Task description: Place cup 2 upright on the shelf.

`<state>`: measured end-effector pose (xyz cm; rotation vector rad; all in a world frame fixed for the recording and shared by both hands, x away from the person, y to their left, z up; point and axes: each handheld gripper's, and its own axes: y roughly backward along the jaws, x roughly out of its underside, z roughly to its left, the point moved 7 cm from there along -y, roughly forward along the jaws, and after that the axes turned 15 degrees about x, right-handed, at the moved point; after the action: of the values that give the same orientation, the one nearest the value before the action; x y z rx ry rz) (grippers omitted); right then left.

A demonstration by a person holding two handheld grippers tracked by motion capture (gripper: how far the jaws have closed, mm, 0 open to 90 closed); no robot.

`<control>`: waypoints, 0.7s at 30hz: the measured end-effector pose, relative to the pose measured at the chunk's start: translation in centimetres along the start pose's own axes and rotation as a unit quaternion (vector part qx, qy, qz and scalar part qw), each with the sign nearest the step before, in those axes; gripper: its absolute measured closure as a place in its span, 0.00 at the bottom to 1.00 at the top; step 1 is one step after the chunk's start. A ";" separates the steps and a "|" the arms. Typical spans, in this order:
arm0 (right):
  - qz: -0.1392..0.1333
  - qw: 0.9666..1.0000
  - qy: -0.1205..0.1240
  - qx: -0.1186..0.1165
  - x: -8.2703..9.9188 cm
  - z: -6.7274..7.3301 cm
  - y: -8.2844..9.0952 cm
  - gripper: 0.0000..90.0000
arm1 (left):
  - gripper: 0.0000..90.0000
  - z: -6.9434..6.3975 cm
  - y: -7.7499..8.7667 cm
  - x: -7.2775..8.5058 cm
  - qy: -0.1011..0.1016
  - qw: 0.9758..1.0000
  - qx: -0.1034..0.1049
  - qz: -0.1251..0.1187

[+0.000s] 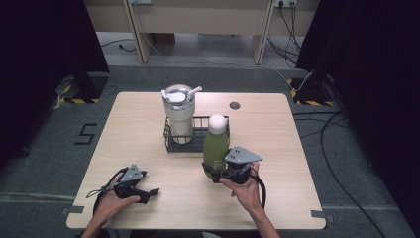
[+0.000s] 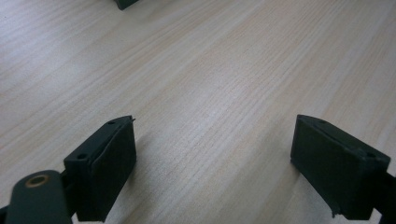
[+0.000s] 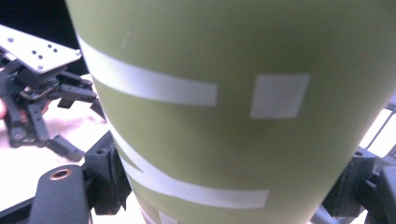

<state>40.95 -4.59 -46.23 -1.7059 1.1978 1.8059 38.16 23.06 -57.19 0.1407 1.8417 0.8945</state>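
The right gripper (image 1: 221,173) reaches forward, jaws clamped low on the seemingly upright green bottle (image 1: 216,147), cap up; the left gripper (image 1: 148,194) rests on the surface (image 1: 277,148), jaws apart.

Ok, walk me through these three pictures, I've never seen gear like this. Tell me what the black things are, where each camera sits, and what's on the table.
A person sits at a light wooden table, holding a black two-jaw hand-held gripper in each hand. The high view looks down from above. The other two cameras ride on the grippers and look out between their jaws.

The left gripper hangs open over bare wood, holding nothing. The right gripper is closed around the lower part of a green bottle with white stripes and a white cap.

Behind the bottle sits a black wire basket. In it stands a cream tumbler with a clear lid and a straw.
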 end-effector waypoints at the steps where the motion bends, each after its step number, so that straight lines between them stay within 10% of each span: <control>1: 0.000 1.000 0.000 0.000 0.0 0.0 0.0 0.23 | 0.15 0.0 0.0 0.0 0.000 1.000 0.000 0.000; 21: -0.018 0.999 -0.014 0.030 -7.1 -4.7 -2.1 0.23 | 0.15 0.0 0.0 0.0 0.000 1.000 0.000 0.000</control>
<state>46.84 -5.17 -39.73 -1.6535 1.1897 1.7482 38.17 23.06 -57.19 0.1403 1.8418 0.8946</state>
